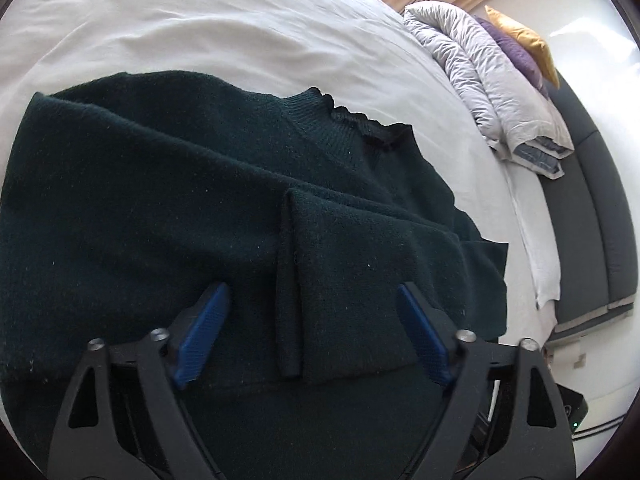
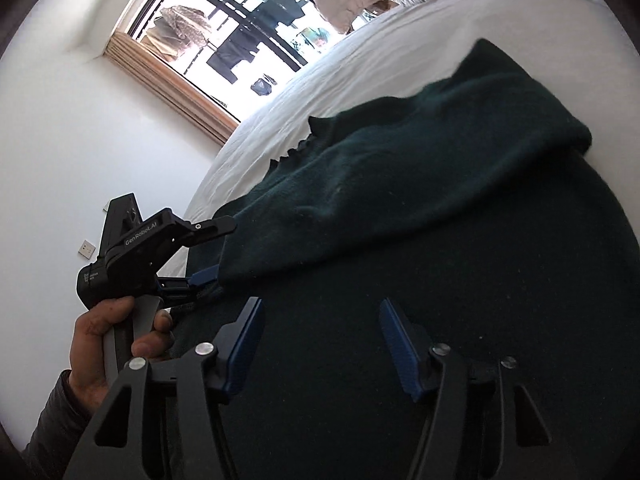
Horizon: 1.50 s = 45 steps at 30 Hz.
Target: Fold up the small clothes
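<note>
Sweater (image 1: 160, 200) spread dark green on the white bed (image 1: 180, 28), both jaws wide open over it.

Left gripper (image 1: 308, 308) and right gripper (image 2: 320, 332) grip nothing; a sleeve (image 1: 360, 280) lies folded across the sweater's body, collar (image 1: 360, 120) beyond, grey duvet (image 1: 492, 84) past the sweater's far side.

A home bedroom. Wide bed with rumpled white sheet (image 1: 200, 32); folded grey duvet (image 1: 492, 80) with purple and gold cushions (image 1: 524, 44) at its far side. Wood-framed window (image 2: 168, 76), laundry (image 2: 232, 56) hung outside its bars. Plain white walls, one wall socket (image 2: 87, 249).
</note>
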Each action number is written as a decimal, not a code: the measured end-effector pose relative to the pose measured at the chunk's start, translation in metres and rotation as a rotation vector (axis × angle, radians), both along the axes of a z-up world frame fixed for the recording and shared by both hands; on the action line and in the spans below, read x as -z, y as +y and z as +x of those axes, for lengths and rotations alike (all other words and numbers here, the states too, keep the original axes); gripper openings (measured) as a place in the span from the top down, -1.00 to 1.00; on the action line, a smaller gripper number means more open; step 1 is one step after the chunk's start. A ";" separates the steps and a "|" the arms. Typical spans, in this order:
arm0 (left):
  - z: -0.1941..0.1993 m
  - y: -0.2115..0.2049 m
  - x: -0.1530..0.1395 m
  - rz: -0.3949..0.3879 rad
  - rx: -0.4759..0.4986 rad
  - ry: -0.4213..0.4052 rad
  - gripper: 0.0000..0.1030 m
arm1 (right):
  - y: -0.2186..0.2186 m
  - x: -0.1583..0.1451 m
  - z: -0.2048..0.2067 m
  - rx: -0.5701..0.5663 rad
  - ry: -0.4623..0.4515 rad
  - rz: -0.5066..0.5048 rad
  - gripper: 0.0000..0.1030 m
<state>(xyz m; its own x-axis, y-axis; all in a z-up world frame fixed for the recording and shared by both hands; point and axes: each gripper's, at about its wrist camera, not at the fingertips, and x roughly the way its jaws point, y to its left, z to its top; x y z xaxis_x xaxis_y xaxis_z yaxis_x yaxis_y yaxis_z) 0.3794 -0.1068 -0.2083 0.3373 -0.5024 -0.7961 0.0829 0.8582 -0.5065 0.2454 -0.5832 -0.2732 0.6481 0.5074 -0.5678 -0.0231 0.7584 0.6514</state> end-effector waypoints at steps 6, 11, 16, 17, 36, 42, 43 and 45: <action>0.007 0.014 0.011 -0.050 -0.046 0.032 0.78 | -0.004 0.006 0.003 -0.002 0.000 0.033 -0.07; 0.000 0.027 0.011 -0.096 -0.069 0.003 0.85 | -0.005 0.010 0.005 0.002 -0.008 0.030 -0.04; -0.016 0.047 -0.028 -0.109 -0.071 -0.076 0.90 | -0.004 0.014 0.010 0.004 -0.008 0.025 -0.04; -0.019 0.053 -0.036 -0.099 -0.082 -0.099 0.90 | -0.004 0.014 0.011 0.004 -0.009 0.023 -0.04; -0.025 0.138 -0.015 -0.055 -0.199 -0.087 0.90 | -0.004 0.011 0.003 0.005 -0.009 0.006 -0.03; -0.026 0.131 0.003 -0.019 -0.181 -0.071 0.90 | -0.045 -0.004 0.012 0.143 0.013 0.063 -0.07; -0.026 0.132 0.004 -0.028 -0.186 -0.067 0.90 | -0.053 0.001 0.019 0.145 0.047 0.085 -0.06; -0.028 0.132 0.004 -0.029 -0.187 -0.070 0.90 | -0.060 0.005 0.026 0.144 0.052 0.128 -0.03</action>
